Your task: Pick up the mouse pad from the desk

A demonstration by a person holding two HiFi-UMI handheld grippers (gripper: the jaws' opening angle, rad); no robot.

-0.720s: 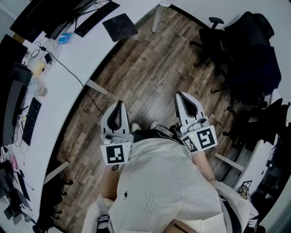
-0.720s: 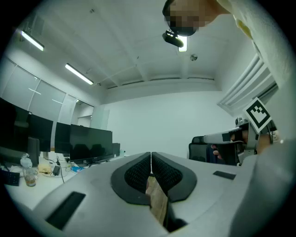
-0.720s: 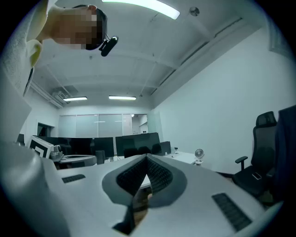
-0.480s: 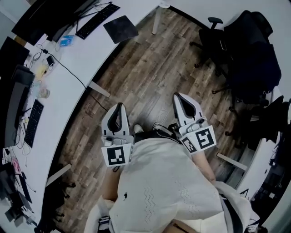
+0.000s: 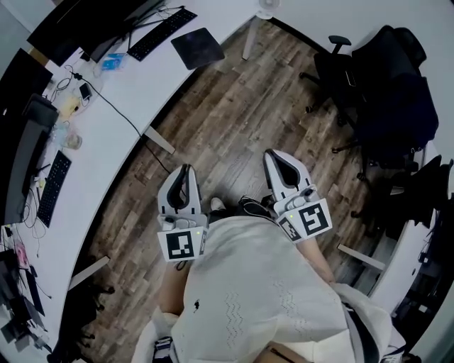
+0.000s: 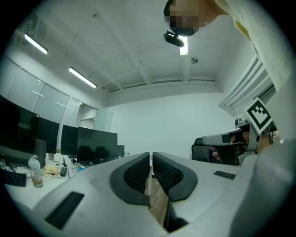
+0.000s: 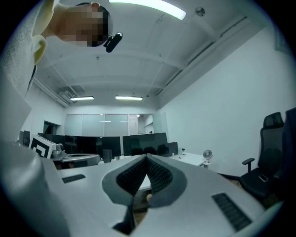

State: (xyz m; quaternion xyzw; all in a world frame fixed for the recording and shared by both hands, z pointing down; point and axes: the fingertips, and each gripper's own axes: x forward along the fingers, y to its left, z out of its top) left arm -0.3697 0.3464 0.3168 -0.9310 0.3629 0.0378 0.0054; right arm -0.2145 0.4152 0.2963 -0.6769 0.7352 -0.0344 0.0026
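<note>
The dark square mouse pad [image 5: 192, 48] lies near the edge of the long white desk [image 5: 92, 142] at the top of the head view, just right of a black keyboard [image 5: 162, 33]. Both grippers are held close to the person's body over the wooden floor, far from the pad. My left gripper [image 5: 185, 171] is shut with nothing between its jaws; its jaws meet in its own view [image 6: 151, 159]. My right gripper [image 5: 275, 157] is also shut and empty, its tips touching [image 7: 146, 159]. The pad does not show in either gripper view.
Monitors [image 5: 85, 18], cables, a second keyboard [image 5: 48, 188] and small items crowd the desk. A white desk leg [image 5: 249, 37] stands near the pad. Black office chairs [image 5: 386, 92] fill the right side. A small fan [image 7: 206, 155] sits on a far desk.
The view has shifted slightly: the desk and mouse pad sit a little lower and further right in frame. Both grippers have moved up in frame, still shut and near the body.
</note>
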